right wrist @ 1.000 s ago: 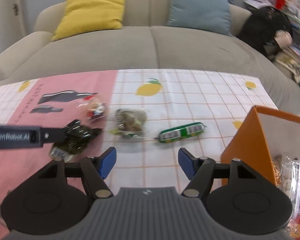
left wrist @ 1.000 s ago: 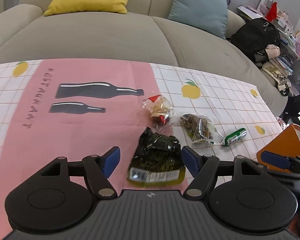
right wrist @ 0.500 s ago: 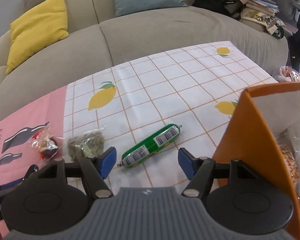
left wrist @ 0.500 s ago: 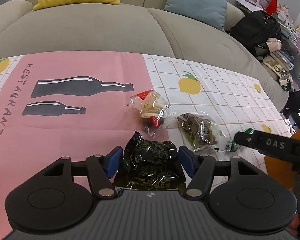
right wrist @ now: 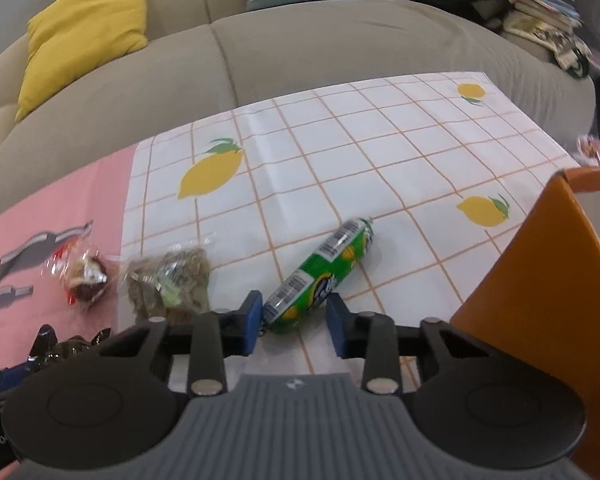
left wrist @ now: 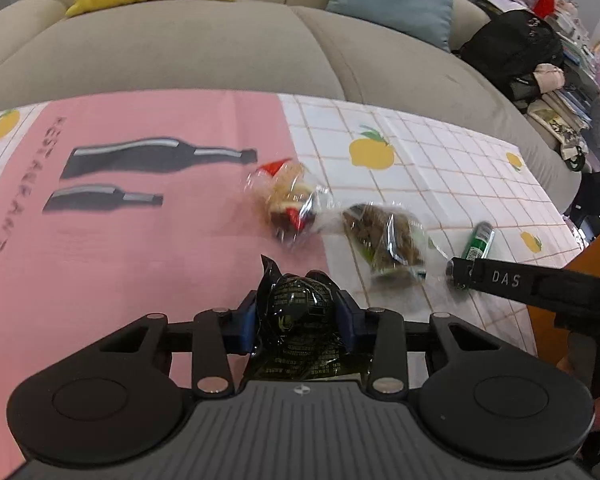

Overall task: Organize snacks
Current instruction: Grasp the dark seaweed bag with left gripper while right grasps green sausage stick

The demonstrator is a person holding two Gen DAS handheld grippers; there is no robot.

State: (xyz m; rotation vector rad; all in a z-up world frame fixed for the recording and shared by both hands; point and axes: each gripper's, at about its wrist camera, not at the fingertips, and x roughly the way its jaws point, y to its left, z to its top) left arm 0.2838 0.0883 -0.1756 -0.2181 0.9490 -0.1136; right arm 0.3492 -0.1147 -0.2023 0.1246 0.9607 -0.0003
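Both sets of jaws have just been closing: left gripper [left wrist: 298, 320] now pinches the dark foil packet [left wrist: 300, 320], right gripper [right wrist: 294, 318] narrow around the green sausage stick [right wrist: 320, 280], its pads just short of touching. Each snack lies on the desk [right wrist: 340, 140] left of the orange box [right wrist: 540, 280], likely their destination. Two clear bags [right wrist: 168, 284] wait farther left.

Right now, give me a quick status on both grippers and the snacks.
Left gripper just closed, clamped on dark foil packet. Right gripper just closed around green sausage stick; contact unclear. Two clear snack bags loose on tablecloth. Nothing blocking.
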